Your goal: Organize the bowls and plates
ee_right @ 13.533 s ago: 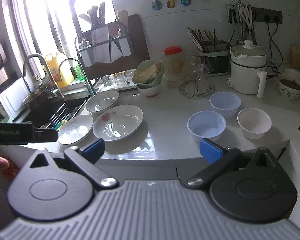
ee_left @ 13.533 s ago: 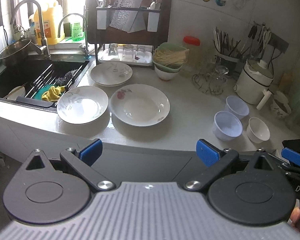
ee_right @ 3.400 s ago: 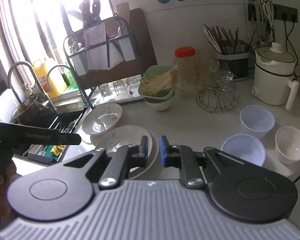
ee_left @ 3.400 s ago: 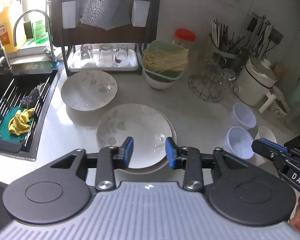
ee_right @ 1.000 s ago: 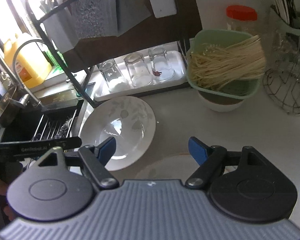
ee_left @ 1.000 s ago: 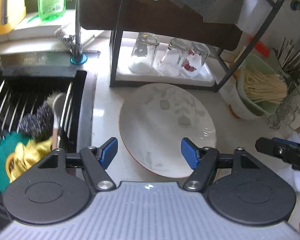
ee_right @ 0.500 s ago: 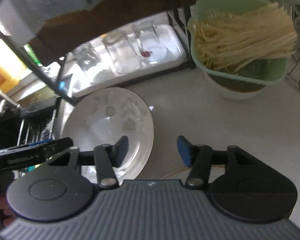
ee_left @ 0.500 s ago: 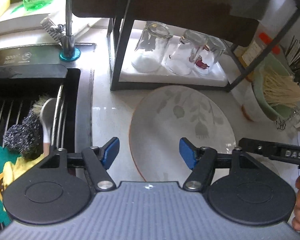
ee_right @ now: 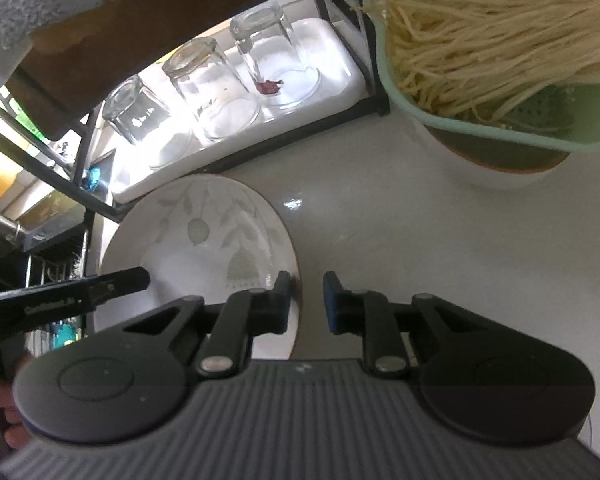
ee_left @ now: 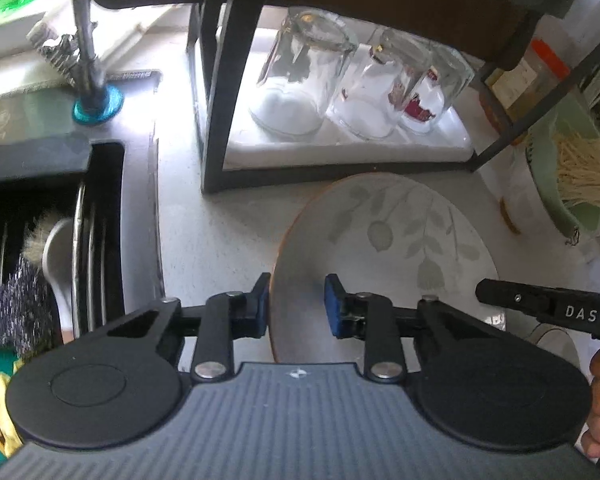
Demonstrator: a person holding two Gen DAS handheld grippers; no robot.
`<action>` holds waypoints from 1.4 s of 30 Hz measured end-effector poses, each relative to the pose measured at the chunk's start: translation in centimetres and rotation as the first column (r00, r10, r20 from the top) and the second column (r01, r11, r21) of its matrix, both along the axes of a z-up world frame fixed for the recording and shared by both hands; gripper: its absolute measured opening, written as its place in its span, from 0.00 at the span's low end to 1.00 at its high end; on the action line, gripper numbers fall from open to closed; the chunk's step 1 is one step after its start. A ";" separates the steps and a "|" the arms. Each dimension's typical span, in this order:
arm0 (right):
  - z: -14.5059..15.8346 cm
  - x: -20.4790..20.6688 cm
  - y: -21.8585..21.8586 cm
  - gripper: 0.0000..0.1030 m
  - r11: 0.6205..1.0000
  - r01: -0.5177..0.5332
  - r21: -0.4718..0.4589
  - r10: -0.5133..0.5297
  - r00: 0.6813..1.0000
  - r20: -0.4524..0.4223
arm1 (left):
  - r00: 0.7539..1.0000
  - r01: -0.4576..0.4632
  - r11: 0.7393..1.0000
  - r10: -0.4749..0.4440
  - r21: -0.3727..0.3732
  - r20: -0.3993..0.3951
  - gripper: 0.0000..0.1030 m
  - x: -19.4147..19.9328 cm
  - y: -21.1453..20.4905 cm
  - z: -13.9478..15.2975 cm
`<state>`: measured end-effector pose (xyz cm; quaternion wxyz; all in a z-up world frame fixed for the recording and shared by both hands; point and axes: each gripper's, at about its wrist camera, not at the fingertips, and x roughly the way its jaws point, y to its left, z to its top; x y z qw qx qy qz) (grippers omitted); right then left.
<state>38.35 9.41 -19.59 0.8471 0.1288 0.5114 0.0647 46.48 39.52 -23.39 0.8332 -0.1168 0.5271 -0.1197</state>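
A white plate with a grey leaf pattern (ee_left: 400, 248) lies on the pale counter in front of the black rack. In the left wrist view my left gripper (ee_left: 296, 304) straddles the plate's left rim. Its jaws are closing, with the rim between the blue pads and a gap still at the inner pad. In the right wrist view the same plate (ee_right: 204, 248) has its right rim between the pads of my right gripper (ee_right: 306, 300). Those jaws are closing too, and the outer pad stands clear of the rim. Each gripper's black finger shows in the other's view.
Three upturned glasses (ee_left: 312, 80) stand on a white tray under the black rack (ee_left: 216, 120). A green colander of noodles (ee_right: 500, 60) rests on a white bowl at the right. The sink (ee_left: 40, 220) with a scrubber lies at the left, and bare counter (ee_right: 440, 240) to the plate's right.
Both grippers have dropped lower and closer to the leaf plate. Their jaws have narrowed from wide apart to a small gap around its opposite rims.
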 end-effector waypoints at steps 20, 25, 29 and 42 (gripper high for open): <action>0.3 -1.4 -0.6 0.13 0.995 -0.012 0.097 0.014 1.000 -0.020 | 0.998 0.041 0.998 -0.044 -0.052 -0.049 0.26 1.1 0.7 1.4; 1.9 -2.8 -1.2 0.13 0.994 -0.023 0.110 0.021 1.000 0.019 | 0.998 0.051 0.996 -0.053 -0.071 -0.027 0.26 0.3 0.6 3.3; 3.2 -4.2 -1.9 0.13 0.992 -0.032 0.118 0.026 0.998 0.051 | 0.999 0.054 0.996 -0.054 -0.071 0.006 0.26 -0.9 0.0 5.2; 6.5 -9.5 -5.5 0.13 0.986 -0.015 0.163 -0.014 0.984 0.175 | 0.992 0.077 0.992 -0.066 -0.102 0.112 0.26 -5.4 -3.3 10.1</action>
